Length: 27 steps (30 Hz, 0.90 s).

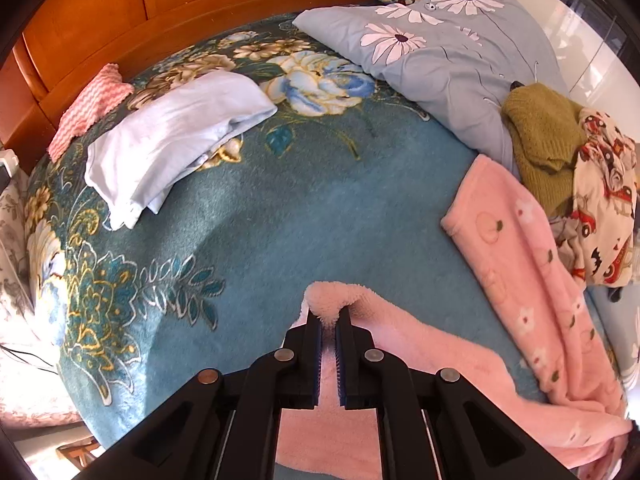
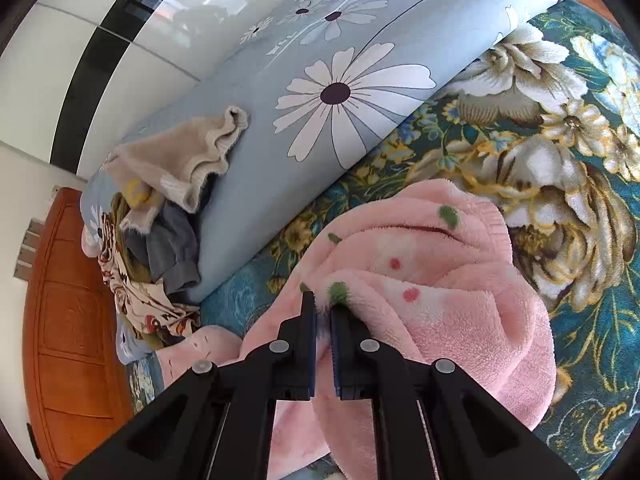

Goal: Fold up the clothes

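A pink fleece garment (image 1: 532, 280) with small flower and fruit prints lies across the teal floral bedspread (image 1: 280, 208). My left gripper (image 1: 329, 314) is shut on a fluffy pink edge of it, held just above the bed. In the right wrist view the same pink garment (image 2: 440, 300) is bunched in folds, and my right gripper (image 2: 322, 304) is shut on a fold of it. A folded light blue garment (image 1: 172, 136) lies at the far left of the bed.
A pile of unfolded clothes, with an olive sweater (image 1: 540, 132) and a car-print piece (image 1: 604, 200), sits on a blue daisy quilt (image 1: 440, 52). A pink knitted cloth (image 1: 90, 108) lies by the wooden headboard (image 1: 120, 8). The pile (image 2: 160, 248) and a wooden cabinet (image 2: 72, 340) show at left.
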Tool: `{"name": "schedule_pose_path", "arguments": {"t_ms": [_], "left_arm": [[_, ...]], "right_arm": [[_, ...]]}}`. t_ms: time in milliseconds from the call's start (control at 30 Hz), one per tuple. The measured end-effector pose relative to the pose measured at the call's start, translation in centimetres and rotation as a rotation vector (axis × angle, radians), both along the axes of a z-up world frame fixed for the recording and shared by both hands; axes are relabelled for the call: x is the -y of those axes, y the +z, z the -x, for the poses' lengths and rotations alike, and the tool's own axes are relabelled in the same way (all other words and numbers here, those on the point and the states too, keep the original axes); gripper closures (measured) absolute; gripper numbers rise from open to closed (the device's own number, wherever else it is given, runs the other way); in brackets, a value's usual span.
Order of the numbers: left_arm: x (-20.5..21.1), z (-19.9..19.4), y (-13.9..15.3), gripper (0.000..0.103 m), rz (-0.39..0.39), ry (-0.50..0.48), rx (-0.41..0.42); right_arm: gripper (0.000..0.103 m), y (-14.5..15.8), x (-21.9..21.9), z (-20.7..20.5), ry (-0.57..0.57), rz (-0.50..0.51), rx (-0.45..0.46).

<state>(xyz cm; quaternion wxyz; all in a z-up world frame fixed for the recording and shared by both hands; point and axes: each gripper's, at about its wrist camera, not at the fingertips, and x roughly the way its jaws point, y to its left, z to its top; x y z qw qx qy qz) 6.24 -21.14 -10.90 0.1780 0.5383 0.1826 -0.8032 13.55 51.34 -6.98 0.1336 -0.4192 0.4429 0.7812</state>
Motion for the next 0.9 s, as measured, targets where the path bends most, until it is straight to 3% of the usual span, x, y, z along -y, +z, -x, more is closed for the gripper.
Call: {"name": "schedule_pose_path", "arguments": {"t_ms": [200,367,433,500,567,667,800,900], "left_arm": [[0.3,0.8,-2.1,0.091,-0.084,0.0,0.046],[2.0,-2.2,-2.9,0.063,-0.185,0.137,-0.01],[3.0,-3.7,-3.0,0.053,-0.227,0.215,-0.034],[3.6,-5.2,-3.3,0.047,-0.25,0.296,-0.035],[3.8,-6.4,-4.0,0.046,-0.255,0.352,-0.006],[3.7,-7.8,-5.4,0.046,-0.261,0.402,0.06],[3.6,-10.0,-6.9,0.046,-0.339,0.492,0.088],[2.8,-10.5,-7.6,0.046,-0.4,0.48,0.101]], "right_arm": [[0.096,-3.8,-0.2,0.6,-0.079,0.073,0.085],[0.093,-3.6,0.3,1.3,-0.056,0.023,0.106],[0.08,-3.2,0.7,1.7,-0.04,0.01,0.104],[0.051,-2.5,1.5,2.1,-0.014,-0.007,0.077],[0.045,-1.3,2.8,2.2,0.019,-0.051,0.05],[0.045,0.5,5.2,2.0,0.102,-0.127,0.021],[0.045,2.6,7.9,0.5,0.192,-0.198,-0.02],[0.045,3.5,8.7,-1.5,0.204,-0.255,-0.023]]}}
